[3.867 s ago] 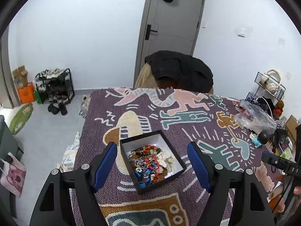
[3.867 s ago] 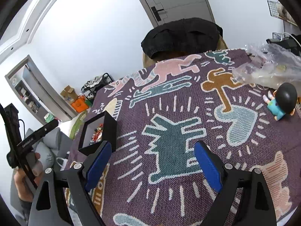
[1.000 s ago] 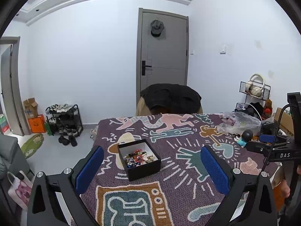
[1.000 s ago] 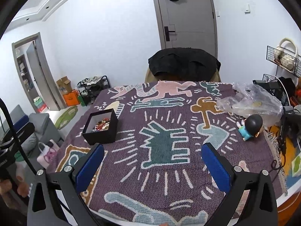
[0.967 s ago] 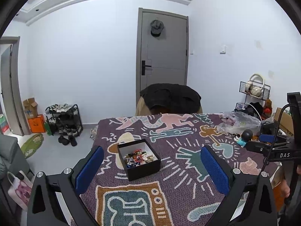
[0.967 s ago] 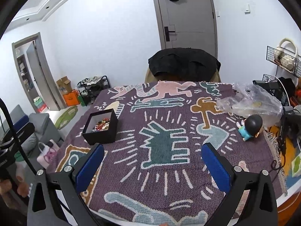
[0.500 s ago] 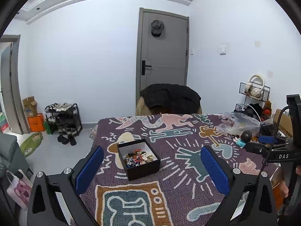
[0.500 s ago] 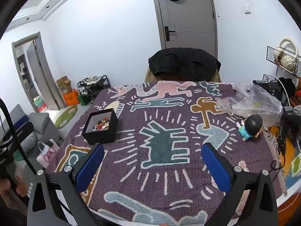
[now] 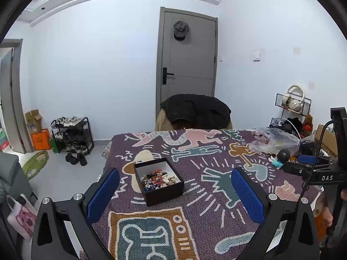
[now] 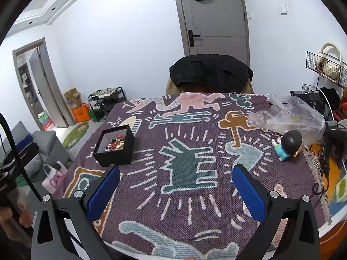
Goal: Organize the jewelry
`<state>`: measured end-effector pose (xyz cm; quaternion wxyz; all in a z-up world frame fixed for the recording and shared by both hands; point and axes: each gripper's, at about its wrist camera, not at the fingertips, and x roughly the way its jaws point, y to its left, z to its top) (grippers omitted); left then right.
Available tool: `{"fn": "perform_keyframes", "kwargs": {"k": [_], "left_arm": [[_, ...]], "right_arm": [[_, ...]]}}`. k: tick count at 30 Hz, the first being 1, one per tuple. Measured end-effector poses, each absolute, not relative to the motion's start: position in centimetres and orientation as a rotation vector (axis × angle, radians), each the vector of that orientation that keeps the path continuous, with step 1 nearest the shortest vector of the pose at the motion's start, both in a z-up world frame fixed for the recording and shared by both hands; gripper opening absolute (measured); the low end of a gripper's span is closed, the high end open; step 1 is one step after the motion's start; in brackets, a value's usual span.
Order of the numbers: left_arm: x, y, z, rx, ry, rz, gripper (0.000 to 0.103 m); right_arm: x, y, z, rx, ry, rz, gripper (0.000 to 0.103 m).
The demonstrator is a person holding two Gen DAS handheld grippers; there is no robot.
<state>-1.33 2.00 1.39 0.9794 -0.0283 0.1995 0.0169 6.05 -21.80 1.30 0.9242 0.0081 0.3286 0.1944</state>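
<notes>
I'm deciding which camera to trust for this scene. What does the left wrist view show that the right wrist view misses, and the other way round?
Only the left wrist view shows the right gripper from outside, marked DAS. Only the right wrist view shows the open doorway with shelves, and the orange floor beside the table. Both show the black box of jewelry on the patterned cloth, the plastic bag and the doll.

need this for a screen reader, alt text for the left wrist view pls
An open black box of mixed jewelry sits on a patterned purple blanket, framed by the open, empty left claw. Behind are a grey door and a shoe rack.
</notes>
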Motion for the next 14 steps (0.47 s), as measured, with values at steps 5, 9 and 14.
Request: {"fn": "perform_keyframes", "kwargs": {"k": [5, 9, 14], "left_arm": [[-1.33, 2.11, 1.28, -0.065, 0.401, 0.029, 0.103], [-1.07, 2.26, 0.93, -0.072, 0.413, 0.028, 0.103], [-0.93, 2.30, 0.75, -0.074, 0.418, 0.025, 0.103]], "right_arm": [[5.80, -21.90, 1.36, 0.018, 0.658, 0.396, 0.103], [5.72, -21.95, 1.37, 0.022, 0.647, 0.391, 0.103], [5.71, -21.97, 1.46, 0.035, 0.640, 0.399, 0.103]]}}
